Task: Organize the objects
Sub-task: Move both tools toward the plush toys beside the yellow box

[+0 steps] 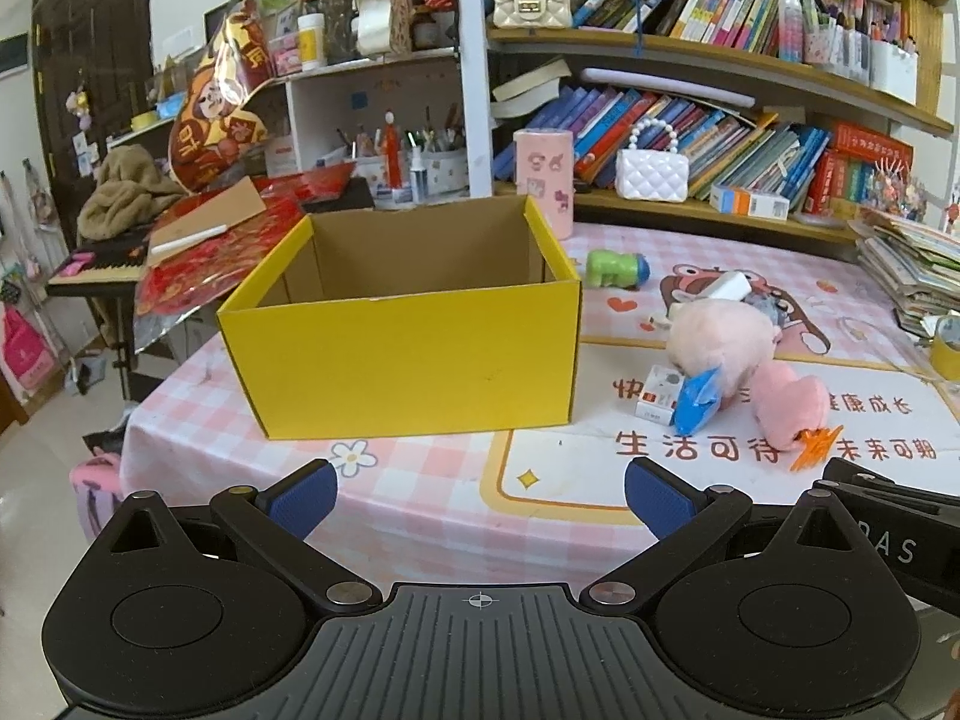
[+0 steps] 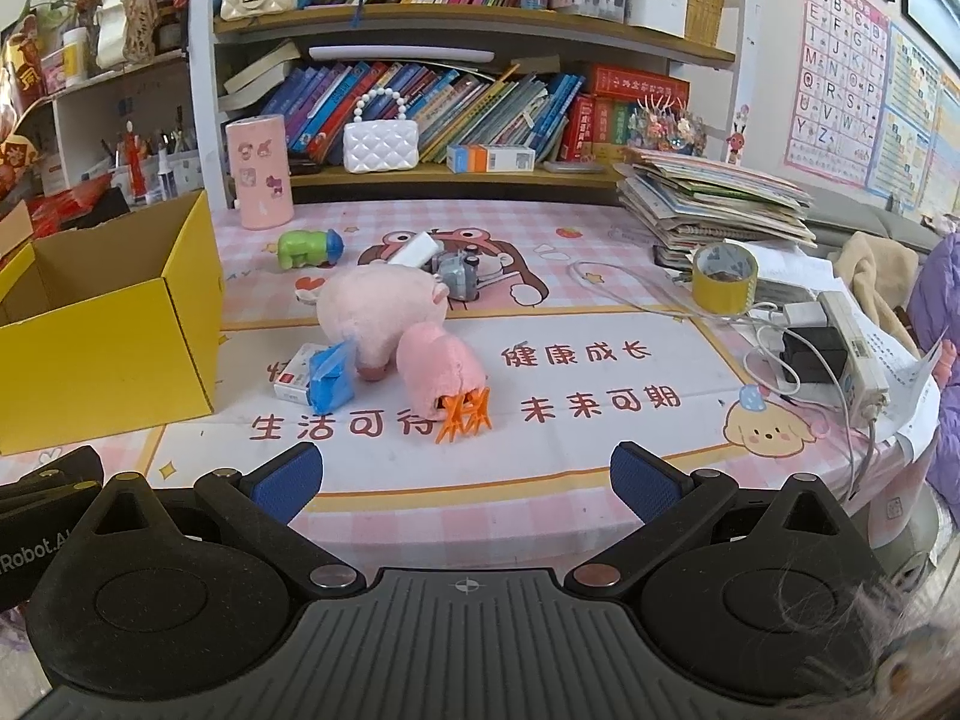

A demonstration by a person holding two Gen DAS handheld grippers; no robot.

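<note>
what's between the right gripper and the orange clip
Nothing: in the right wrist view only bare tablecloth runs from the open right gripper to the orange clip, which lies against a pink plush.

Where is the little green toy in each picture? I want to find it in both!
Left wrist view: the green toy lies right of centre, just past the far right corner of the yellow box.
Right wrist view: the green toy lies left of centre, to the right of the yellow box.
Shared landmark: the pink cylinder tin stands just behind the toy in both.
</note>
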